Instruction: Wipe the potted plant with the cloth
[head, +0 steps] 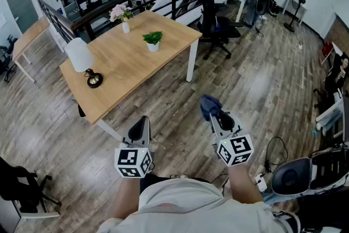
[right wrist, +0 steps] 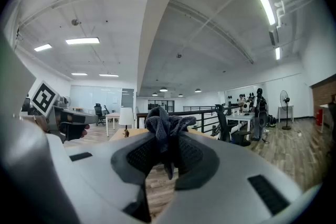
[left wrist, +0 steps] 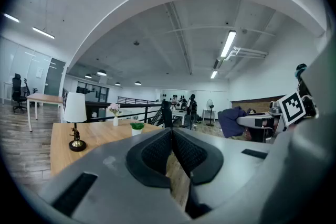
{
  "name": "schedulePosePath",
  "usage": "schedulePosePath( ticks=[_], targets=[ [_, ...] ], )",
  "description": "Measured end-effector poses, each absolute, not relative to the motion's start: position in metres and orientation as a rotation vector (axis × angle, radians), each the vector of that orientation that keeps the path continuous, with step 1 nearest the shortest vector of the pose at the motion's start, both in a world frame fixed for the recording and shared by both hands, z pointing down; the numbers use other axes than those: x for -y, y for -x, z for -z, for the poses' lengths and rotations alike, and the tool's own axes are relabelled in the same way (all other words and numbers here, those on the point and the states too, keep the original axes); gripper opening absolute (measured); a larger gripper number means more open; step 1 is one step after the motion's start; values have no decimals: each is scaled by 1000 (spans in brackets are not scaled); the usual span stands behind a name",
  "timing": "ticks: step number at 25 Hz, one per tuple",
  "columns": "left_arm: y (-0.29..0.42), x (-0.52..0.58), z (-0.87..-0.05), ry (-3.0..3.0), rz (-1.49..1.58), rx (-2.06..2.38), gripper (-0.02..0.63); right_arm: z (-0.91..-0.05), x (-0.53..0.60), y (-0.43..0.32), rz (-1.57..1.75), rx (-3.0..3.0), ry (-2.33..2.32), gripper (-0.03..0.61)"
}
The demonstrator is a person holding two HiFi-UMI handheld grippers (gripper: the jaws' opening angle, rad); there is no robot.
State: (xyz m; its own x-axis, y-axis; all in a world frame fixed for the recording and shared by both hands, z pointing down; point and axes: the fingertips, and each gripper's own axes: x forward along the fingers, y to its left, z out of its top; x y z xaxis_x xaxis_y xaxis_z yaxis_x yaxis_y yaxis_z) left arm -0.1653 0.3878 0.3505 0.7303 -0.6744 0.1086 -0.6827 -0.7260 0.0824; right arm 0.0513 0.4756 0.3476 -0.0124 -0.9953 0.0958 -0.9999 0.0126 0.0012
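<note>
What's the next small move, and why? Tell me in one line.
Probably step forward and carry the right gripper toward the table. The gripper is already shut on the cloth, but the potted plant stands on the table well ahead of it, with open floor between, so wiping cannot start from here.

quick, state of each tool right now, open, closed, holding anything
left tool: closed, nothing between its jaws
right tool: closed on the crumpled dark blue cloth
</note>
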Motion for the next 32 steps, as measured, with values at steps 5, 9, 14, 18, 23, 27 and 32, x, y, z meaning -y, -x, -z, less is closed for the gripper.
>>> schedulePosePath(
  ticks=[5,9,14,18,23,27,32],
  targets=[
    [165,-391,-355,-2805,-112,1099,17,-349,-478,-48,-99,2189,-2143,126],
    [160,-394,-356,-2805,-126,1095,17,-351,-480,-53,-109,2184,-2146,124],
    [160,-396,-358,-2794,-131,1103,17,-357,-483,-53,-118,2182,-2134,124],
    [158,-397,-362,-2780,-148,1098,17,-356,-483,-53,-106,2229,-2125,127],
    [153,-387,-368,-2754,-181,1086,17,-365,-469,-59,-171,2261,-2109,129],
    [151,-360,-373,-2730,-177,1082,17,-374,-441,-63,-214,2263,-2079,129],
    [131,-307,-379,-2722,-161,1041,17,-376,-395,-79,-237,2219,-2077,129]
  ],
)
